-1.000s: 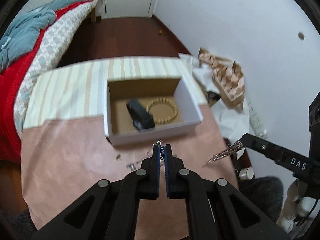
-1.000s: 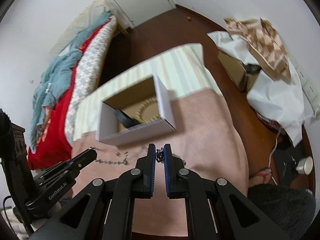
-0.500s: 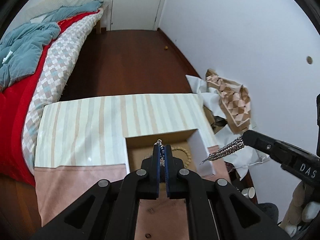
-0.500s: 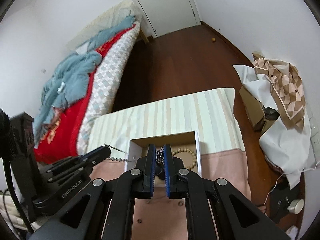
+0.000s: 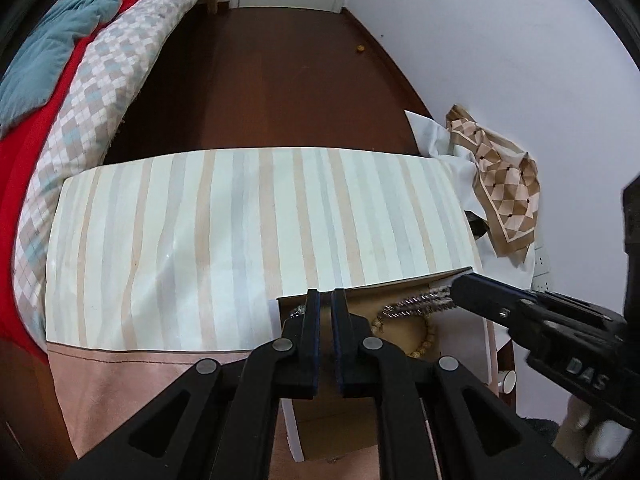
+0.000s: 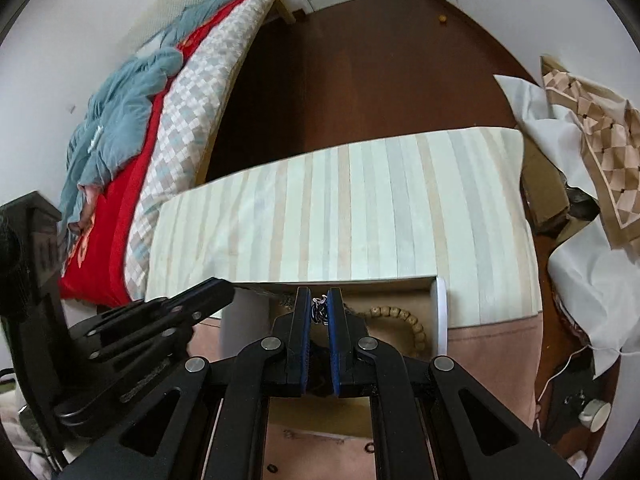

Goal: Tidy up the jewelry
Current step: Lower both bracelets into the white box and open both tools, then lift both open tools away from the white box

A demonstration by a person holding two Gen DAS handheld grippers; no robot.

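Overhead, both grippers hung above the open box [image 5: 486, 344] at the tabletop's near edge. The right gripper [image 6: 319, 312] pinched one end of a silver chain [image 5: 418, 305]. The left gripper [image 5: 325, 312] stood narrow, chain links [image 5: 298, 312] beside its finger; whether it gripped, I couldn't tell. Stretched crosswise between them, the chain lay directly above the bead bracelet [image 6: 404, 318].

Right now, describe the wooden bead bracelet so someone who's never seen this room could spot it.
Find the table with the striped cloth; at its near edge sits an open white cardboard box. Inside, on the brown floor toward the right wall, lies the bead bracelet: a ring of round tan wooden beads, unlike the thin silver chain hanging from the gripper fingers above it.
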